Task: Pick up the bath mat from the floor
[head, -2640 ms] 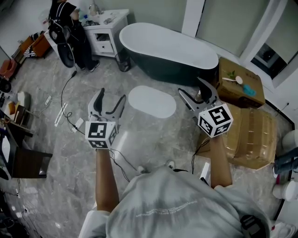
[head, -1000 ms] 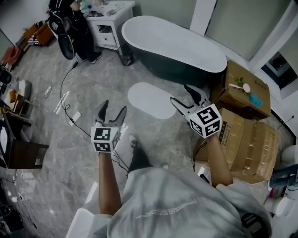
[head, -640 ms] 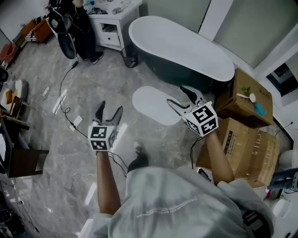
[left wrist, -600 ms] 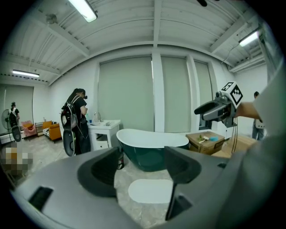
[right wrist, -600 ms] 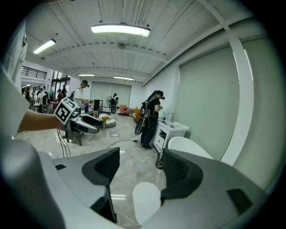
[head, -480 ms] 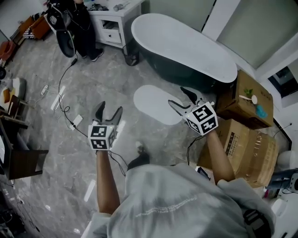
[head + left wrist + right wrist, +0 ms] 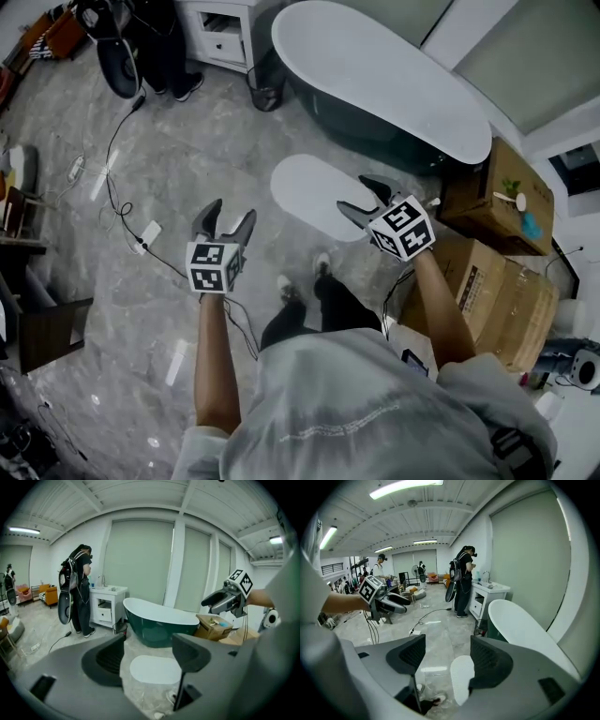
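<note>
Bath mat: white oval, flat on floor beside bathtub. Left gripper, right gripper: fingers spread, nothing between them.

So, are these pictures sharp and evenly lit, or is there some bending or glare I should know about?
Head view: dim but even, sharp on the bath mat, with pale lamp reflections on the glossy floor. Left gripper view: strong fisheye bending and dark corners, yet the bathtub reads clearly. Right gripper view: the same bending, and the ceiling lamp is nearly blown out.
</note>
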{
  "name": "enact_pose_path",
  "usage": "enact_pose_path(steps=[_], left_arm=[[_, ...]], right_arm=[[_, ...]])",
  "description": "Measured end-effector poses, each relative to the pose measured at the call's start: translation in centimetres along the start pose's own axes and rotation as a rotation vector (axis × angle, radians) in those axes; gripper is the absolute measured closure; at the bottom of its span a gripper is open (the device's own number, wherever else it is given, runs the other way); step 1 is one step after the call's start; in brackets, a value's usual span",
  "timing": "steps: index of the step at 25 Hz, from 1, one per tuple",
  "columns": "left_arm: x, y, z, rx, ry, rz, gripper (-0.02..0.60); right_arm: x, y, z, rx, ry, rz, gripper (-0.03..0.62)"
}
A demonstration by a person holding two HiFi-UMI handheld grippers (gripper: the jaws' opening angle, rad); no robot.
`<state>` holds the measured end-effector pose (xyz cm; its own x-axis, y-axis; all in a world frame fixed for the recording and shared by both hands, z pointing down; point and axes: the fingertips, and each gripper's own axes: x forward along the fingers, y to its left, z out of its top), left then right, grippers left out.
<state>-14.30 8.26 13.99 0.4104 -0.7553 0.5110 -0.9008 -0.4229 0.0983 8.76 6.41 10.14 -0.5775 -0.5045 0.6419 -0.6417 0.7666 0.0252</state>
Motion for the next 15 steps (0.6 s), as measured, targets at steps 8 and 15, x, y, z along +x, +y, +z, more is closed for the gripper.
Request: enact_pose_path(steps=[8, 15], left_arm=[[11.0, 4.2, -3.1, -0.037, 0.090, -0.055, 0.255], [26.8, 10.5, -12.3, -0.178, 0.134, -0.071, 0.255]], right_arm=[[12.1, -6.3, -4.3, 0.048, 0.085, 0.055, 0.286], [29.0, -12.1, -14.3, 0.103, 0.167, 0.118, 0.286]])
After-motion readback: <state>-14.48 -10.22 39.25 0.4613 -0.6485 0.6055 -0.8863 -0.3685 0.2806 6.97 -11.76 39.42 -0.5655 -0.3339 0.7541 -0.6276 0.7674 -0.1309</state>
